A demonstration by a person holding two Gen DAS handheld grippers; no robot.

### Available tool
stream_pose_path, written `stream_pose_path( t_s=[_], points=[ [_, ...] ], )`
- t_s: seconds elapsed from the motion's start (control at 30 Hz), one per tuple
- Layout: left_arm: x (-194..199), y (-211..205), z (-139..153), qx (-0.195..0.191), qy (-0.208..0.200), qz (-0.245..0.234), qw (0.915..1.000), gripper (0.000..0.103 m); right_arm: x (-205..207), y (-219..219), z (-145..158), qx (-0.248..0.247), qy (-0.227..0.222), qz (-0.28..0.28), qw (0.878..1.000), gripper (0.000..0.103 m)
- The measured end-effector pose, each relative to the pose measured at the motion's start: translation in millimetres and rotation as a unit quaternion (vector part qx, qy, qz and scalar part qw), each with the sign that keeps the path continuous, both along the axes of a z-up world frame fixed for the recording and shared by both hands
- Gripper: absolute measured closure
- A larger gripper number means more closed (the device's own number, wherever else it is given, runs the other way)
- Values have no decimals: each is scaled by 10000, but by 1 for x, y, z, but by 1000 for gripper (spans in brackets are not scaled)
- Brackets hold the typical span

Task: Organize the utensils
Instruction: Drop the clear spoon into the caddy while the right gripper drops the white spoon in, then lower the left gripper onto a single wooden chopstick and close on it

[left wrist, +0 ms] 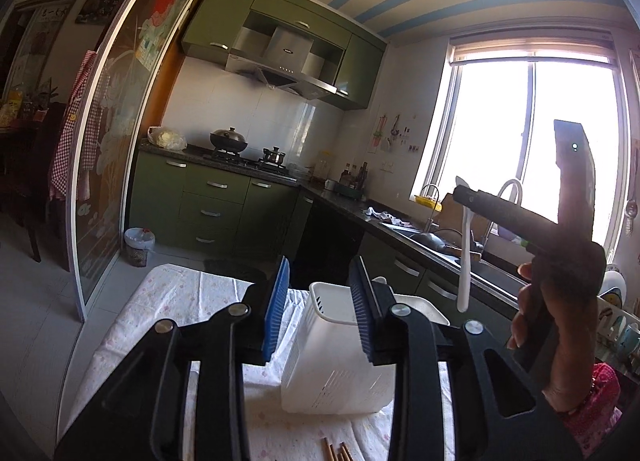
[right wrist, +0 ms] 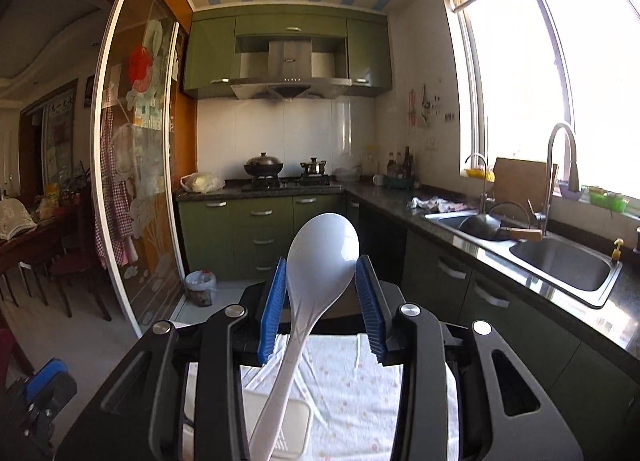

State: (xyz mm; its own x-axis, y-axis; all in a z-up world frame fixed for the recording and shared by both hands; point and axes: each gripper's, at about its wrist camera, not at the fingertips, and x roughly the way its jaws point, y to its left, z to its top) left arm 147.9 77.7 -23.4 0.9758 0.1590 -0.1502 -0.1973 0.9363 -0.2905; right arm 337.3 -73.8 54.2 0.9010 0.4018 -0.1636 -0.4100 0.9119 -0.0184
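Observation:
My left gripper point(left wrist: 320, 303) stands open over the cloth-covered table point(left wrist: 180, 301), with nothing between its blue pads. Just beyond them stands a white slotted utensil holder point(left wrist: 340, 361), upright. Several wooden chopsticks point(left wrist: 336, 451) lie on the cloth at the near edge. To the right a hand holds my right gripper point(left wrist: 464, 194) higher up, and a white spoon point(left wrist: 463, 261) hangs from it. In the right wrist view my right gripper point(right wrist: 322, 301) is shut on the white spoon point(right wrist: 320, 261), bowl forward and handle running back over the holder point(right wrist: 294, 421). The left gripper point(right wrist: 40, 393) shows at lower left.
A dark counter with a steel sink point(right wrist: 568, 265) and tall faucet point(right wrist: 560, 165) runs along the right under the window. Green cabinets and a stove with a pot point(right wrist: 264, 165) fill the far wall. A bin point(right wrist: 200, 287) stands on the floor. A glass sliding door point(right wrist: 136, 181) lies left.

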Motion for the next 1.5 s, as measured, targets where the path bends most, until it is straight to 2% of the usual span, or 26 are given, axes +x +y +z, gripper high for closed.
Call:
stream_pose_path(
  t_s=[0.2,0.57,0.7,0.77,0.83,0.9,0.93,1.0,1.07,1.17,1.33,1.43,1.5],
  points=[
    [-1,12,-5,-123,76,-45,9999,73,7,23,-26,-72,-564,-253,9981,66],
    [1,10,-3,-43,153,-134,9998,73,-25,16,-73,-182,-962,-121,9951,66],
    [1,5,-2,40,230,-180,9996,73,-31,13,-87,-344,-813,-42,9961,62],
    [1,2,0,84,304,-204,9993,73,-39,2,-91,-253,-685,49,9973,62],
    [4,-1,2,171,546,-233,9981,73,-51,-16,-90,-59,-534,149,9984,62],
    [9,-4,1,190,957,-293,9948,70,-64,-34,-87,81,-267,248,9993,61],
    [12,-4,-2,185,1238,-328,9916,69,-69,-43,-87,135,-94,308,9994,59],
    [22,-6,-10,122,1926,-494,9800,63,-81,-61,-88,125,237,375,9989,57],
    [30,-11,-26,43,2623,-677,9626,62,-90,-79,-93,39,622,408,9972,54],
    [33,-19,-51,-99,3401,-892,9361,60,-101,-105,-110,-42,1327,551,9896,51],
    [33,-27,-87,-206,4241,-936,9005,58,-111,-133,-147,-118,2290,746,9705,49],
    [35,-24,-101,-390,4595,-884,8829,59,-119,-147,-159,-83,2480,770,9657,48],
    [34,-24,-107,-410,4757,-824,8748,67,-124,-154,-163,-40,2561,789,9634,48]
  ],
)
